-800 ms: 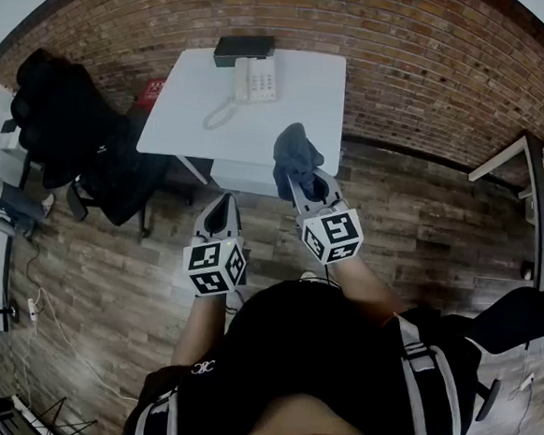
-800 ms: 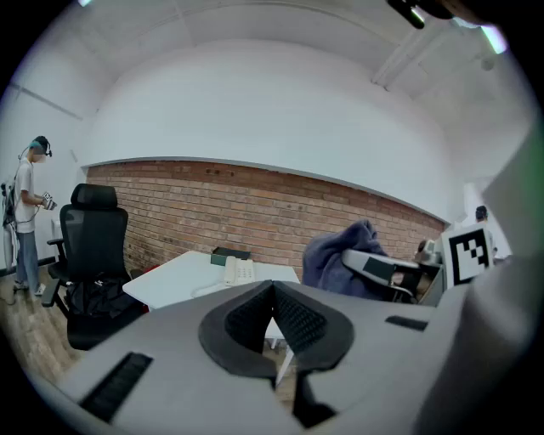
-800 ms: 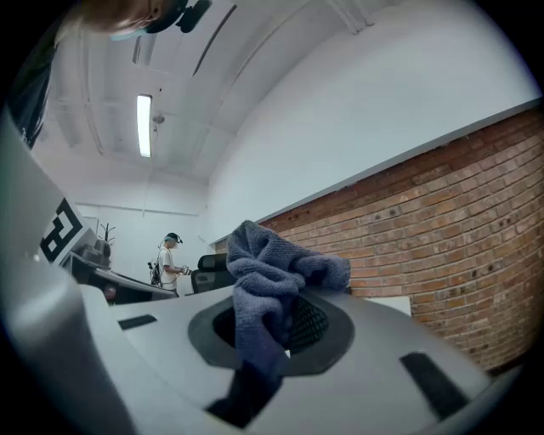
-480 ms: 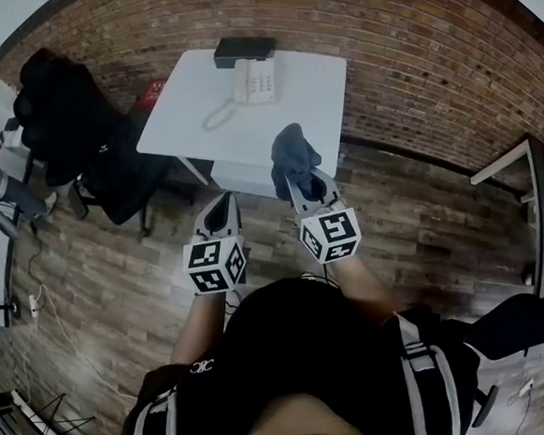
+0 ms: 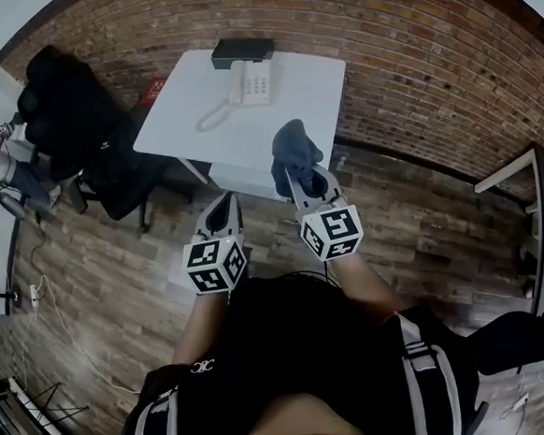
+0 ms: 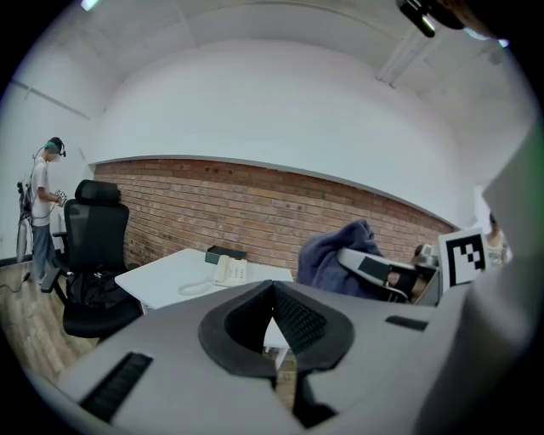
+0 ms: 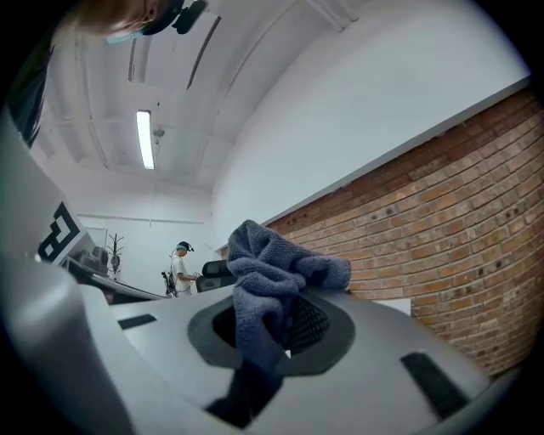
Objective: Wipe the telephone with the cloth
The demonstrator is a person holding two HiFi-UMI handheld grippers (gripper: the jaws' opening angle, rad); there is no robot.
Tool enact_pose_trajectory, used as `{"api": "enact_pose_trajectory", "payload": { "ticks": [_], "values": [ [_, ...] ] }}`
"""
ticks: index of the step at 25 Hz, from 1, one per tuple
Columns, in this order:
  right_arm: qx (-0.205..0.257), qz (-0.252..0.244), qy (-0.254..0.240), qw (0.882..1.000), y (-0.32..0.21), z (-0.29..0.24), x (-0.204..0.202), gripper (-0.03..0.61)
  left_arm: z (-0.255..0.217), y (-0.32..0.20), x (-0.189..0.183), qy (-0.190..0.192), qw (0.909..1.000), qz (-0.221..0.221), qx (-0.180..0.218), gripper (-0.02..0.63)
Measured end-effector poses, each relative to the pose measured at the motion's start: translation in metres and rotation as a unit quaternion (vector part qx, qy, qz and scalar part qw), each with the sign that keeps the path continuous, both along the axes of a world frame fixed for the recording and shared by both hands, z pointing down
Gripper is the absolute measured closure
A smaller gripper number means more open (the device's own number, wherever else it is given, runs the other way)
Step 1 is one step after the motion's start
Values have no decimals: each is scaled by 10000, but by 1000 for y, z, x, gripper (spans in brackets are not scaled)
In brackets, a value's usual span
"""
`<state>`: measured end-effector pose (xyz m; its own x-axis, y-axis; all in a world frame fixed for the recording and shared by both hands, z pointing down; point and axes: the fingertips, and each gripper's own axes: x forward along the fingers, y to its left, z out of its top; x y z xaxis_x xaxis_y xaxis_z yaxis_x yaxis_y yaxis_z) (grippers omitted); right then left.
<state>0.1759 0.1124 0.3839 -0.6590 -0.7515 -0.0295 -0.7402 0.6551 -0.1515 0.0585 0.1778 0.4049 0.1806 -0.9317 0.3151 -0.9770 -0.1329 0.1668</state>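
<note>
Grey cloth in uptilted right tongs

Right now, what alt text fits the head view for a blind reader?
The right tool grips a dark cloth, held out toward a white table with a white telephone by the brick wall. The left tool is shut, empty.

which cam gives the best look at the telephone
The head view: the telephone lies in full from above at the far end of the white table, cord trailing. The left gripper view shows the telephone small and side-on. The right gripper view misses it; the cloth fills the middle.
</note>
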Motion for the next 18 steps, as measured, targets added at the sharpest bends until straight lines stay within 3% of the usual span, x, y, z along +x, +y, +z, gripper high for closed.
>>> {"api": "enact_pose_trajectory", "payload": {
  "ticks": [8,18],
  "values": [
    [-67,-43,-44,10000,-9,4,29,546,7,-11,31,-48,9999,-8,-92,614],
    [-97,51,-47,9999,-41,14,28,546,15,-43,30,-108,9998,124,-69,613]
  ]
}}
